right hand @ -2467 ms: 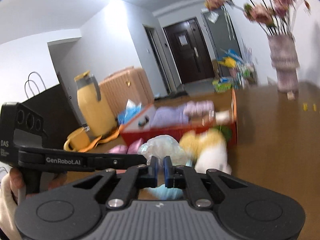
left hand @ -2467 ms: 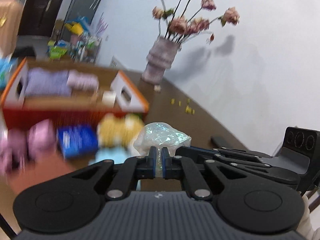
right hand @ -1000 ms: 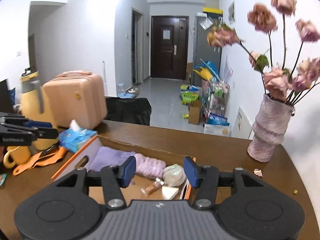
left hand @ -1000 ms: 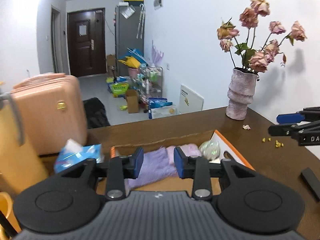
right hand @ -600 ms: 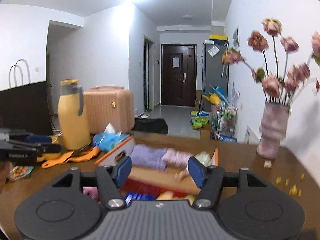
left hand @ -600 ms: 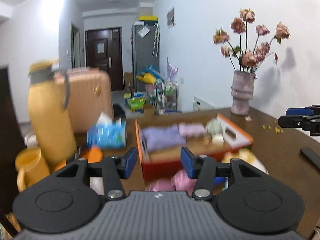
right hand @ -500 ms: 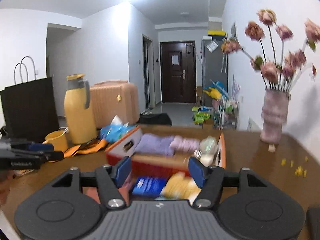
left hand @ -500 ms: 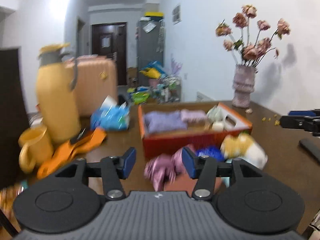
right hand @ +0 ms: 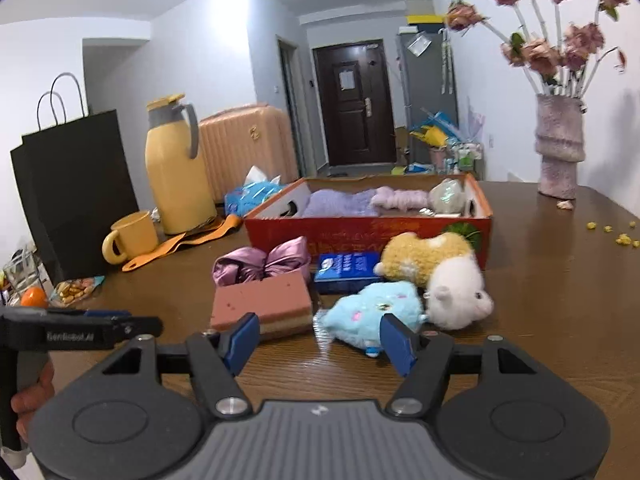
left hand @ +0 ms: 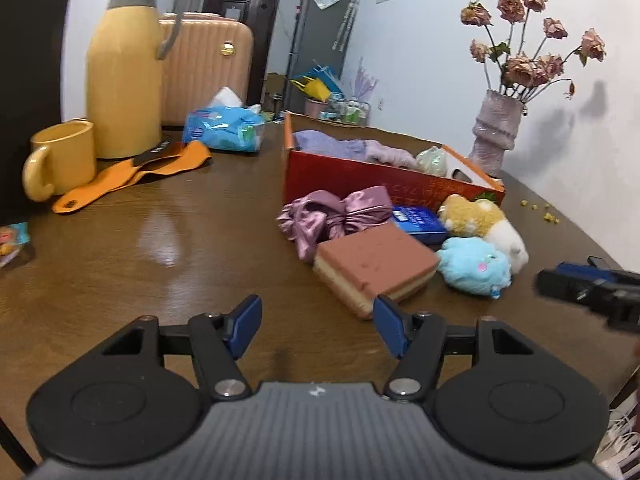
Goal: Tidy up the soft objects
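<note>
Both grippers have come back from over the red box (right hand: 368, 228) and dropped low near the table (left hand: 160, 248), and the shiny little bag (right hand: 446, 196) they carried a moment ago now lies inside the box beside the purple cloth (right hand: 340, 202). Now the left gripper (left hand: 316, 326) has nothing between its blue tips, and its jaws are opening over bare table. The right gripper (right hand: 320, 338) is empty too and stands about as wide. Still waiting on the table in front of the box are a pink sponge (right hand: 262, 304), a blue plush toy (right hand: 374, 314), a yellow and white plush toy (right hand: 436, 272), a pink satin bow (right hand: 260, 266) and a small blue pack (right hand: 346, 266). The sponge is nearest to the left gripper, and the blue toy sits just past the right one. I think they are all light and squashy. The sponge should be squeezed across its flat sides, and the toy around its fat middle. The bow looks slippery, so its tight knot is the best spot.
</note>
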Motion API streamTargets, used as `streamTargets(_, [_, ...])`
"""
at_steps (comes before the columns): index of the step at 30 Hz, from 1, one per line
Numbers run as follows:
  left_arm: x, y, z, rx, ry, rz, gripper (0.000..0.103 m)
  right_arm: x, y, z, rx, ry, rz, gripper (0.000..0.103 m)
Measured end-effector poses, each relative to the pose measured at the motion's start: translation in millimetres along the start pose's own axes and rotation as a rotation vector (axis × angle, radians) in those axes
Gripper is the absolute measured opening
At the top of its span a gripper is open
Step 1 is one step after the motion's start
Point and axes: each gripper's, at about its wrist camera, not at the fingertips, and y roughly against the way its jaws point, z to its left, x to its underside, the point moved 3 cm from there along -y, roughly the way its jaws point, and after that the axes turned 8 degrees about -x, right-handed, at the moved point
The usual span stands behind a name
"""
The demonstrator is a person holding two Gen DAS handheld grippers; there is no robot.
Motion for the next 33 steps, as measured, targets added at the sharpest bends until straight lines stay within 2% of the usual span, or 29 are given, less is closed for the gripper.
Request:
streamTargets(6, [-11.1,-29.7,-22.3,0.073,-0.033,0.011,0.062,-10.1,-39.7,-3.5,-0.041,0.001,0.036,0.066])
streamTargets(9, [-17.8,-49.5,-24.4,0.088,-0.007,0.054,0.050,-20.2,-64.6,-7.2,-0.072,-0.011,0.043,0.064])
streamTargets(12, [-23.4,-66.8,-17.9,0.144,0.061,0.099,0.047,-29.0,-92.2,-11.1,-0.098,-0.031,0.054,0.053])
streamTargets(14, [-24.7,-75.5,-11.8,0.178,0.111,0.130,0.043,-31.7,-109.7,-12.3,-0.107,-0.032,0.070,0.050])
streamTargets(15, [-25.2,-78.6,-9.4,0.183,0.131,0.143,0.036,-32.4,-119.3,-13.3,-0.108,-0.037,0.084,0.049])
streamTargets(16, [-25.3,-81.9,-7.1,0.188,0.150,0.156,0.034,-32.3,-127.4,-14.3,-0.112,-0.046,0.100,0.047])
streamTargets(18, [-25.7,-82.7,-4.5,0.204,0.175,0.169,0.031,-30.0,-140.6,-17.3,-0.130,-0.085,0.138,0.038])
streamTargets(19, [-25.3,-80.8,-4.0,0.199,0.175,0.169,0.030,-27.5,-143.3,-17.6,-0.142,-0.104,0.154,0.038])
streamTargets(23, [-16.2,-68.4,1.4,0.251,0.195,0.216,0.028,-15.0,-122.8,-14.1,-0.162,-0.105,0.155,0.034])
streamTargets(27, [3.6,-38.4,-8.9,0.305,0.153,0.246,0.027,8.1,-75.0,-8.1,-0.165,-0.131,0.169,0.032])
streamTargets(33, [28.8,-5.1,-32.2,0.357,0.106,0.264,0.027,43.5,-4.6,-9.9,-0.146,-0.226,0.136,0.029])
